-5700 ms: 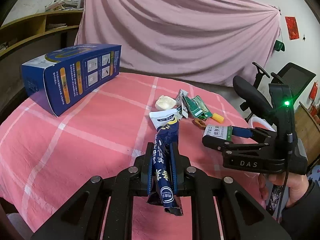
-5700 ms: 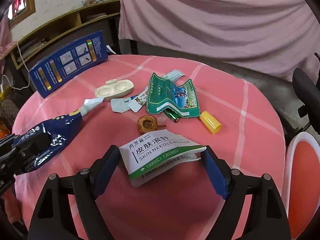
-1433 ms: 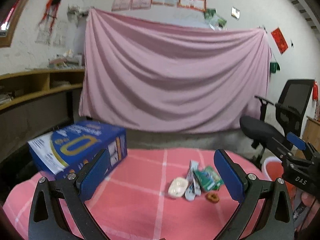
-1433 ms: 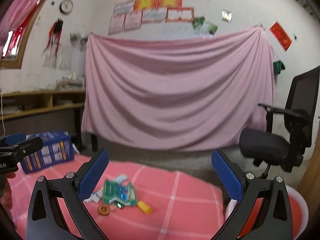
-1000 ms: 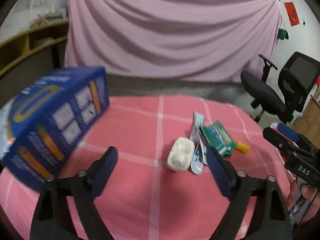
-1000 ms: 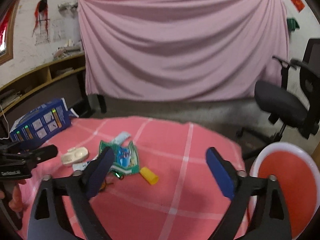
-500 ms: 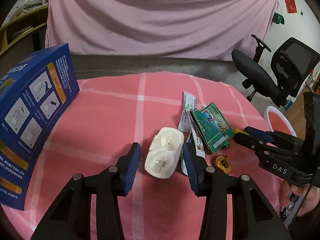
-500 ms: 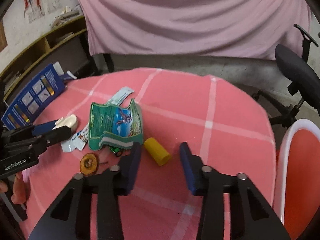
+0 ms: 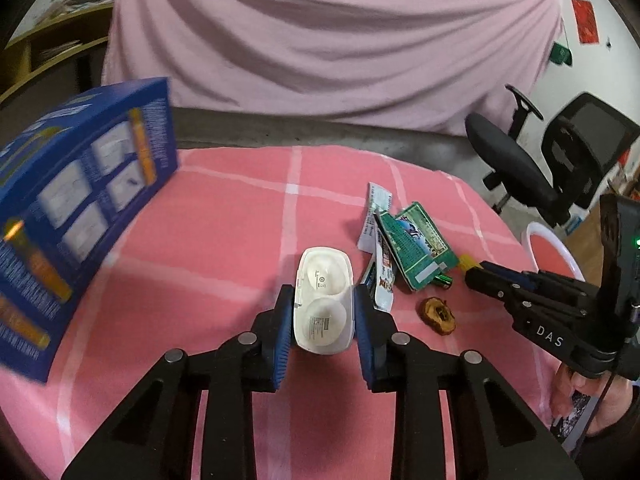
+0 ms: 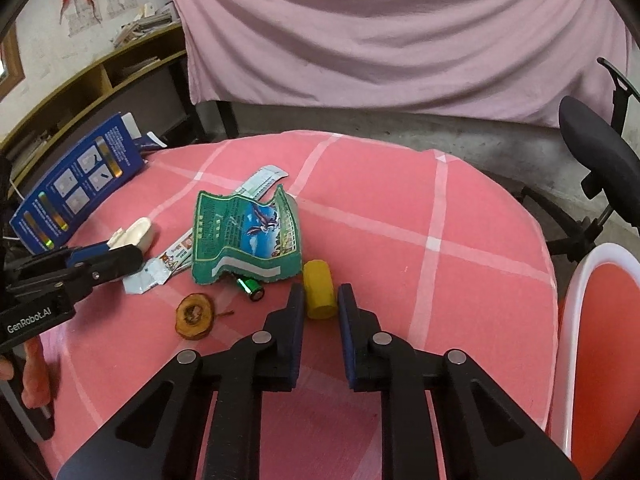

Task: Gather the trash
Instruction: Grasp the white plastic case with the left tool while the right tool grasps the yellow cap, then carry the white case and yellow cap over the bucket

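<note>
Trash lies scattered on a pink checked tablecloth point(image 10: 440, 216): a white case point(image 9: 324, 300) sits between the closing jaws of the left tongs point(image 9: 322, 332), pads at its sides, while the right tongs point(image 10: 319, 320) close around a yellow cap point(image 10: 318, 294). Just left of the right tongs lie a green wrapper point(image 10: 244, 236), a battery point(image 10: 251, 287) and a wooden slice point(image 10: 194, 317). Both grips look best squared on before lifting. A red bin point(image 10: 600, 340) waits to the right; a pink curtain point(image 10: 400, 32) hangs behind.
</note>
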`<state>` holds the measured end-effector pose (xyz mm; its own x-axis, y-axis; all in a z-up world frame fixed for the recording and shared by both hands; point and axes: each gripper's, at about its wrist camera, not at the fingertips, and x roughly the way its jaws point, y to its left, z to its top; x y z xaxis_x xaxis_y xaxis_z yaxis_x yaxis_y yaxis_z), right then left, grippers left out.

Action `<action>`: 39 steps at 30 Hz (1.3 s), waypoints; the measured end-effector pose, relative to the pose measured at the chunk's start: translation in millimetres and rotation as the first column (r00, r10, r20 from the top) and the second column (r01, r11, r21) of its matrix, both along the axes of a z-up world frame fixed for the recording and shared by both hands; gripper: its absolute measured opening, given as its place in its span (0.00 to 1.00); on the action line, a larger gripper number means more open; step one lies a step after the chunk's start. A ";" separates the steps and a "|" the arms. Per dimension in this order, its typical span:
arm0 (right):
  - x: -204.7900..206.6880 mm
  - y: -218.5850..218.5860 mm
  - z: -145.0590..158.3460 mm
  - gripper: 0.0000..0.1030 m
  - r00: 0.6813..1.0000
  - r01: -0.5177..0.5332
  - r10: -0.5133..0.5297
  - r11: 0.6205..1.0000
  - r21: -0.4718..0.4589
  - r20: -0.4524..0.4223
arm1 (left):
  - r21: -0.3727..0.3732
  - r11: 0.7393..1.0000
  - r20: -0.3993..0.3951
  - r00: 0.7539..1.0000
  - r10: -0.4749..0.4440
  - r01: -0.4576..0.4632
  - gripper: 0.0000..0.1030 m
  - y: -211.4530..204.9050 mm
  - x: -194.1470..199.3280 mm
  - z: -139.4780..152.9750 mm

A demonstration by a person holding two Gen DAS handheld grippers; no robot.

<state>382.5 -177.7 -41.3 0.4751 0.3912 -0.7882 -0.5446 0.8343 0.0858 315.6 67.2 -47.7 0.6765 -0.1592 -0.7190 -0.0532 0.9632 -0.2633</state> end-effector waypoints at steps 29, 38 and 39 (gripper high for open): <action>-117.6 -82.5 80.7 0.14 0.907 -0.053 -0.069 0.960 0.276 0.415 | 0.104 0.981 0.325 0.938 0.122 -0.164 0.24 -105.2 -121.4 70.4; -143.3 -142.7 119.0 0.14 0.759 0.030 -0.276 0.920 0.391 0.590 | 0.214 0.975 0.444 0.895 -0.042 -0.061 0.24 -175.2 -113.0 121.2; -143.6 -149.9 121.7 0.14 0.743 0.046 -0.301 0.914 0.403 0.598 | 0.223 0.974 0.458 0.887 -0.060 -0.049 0.24 -183.4 -111.9 125.8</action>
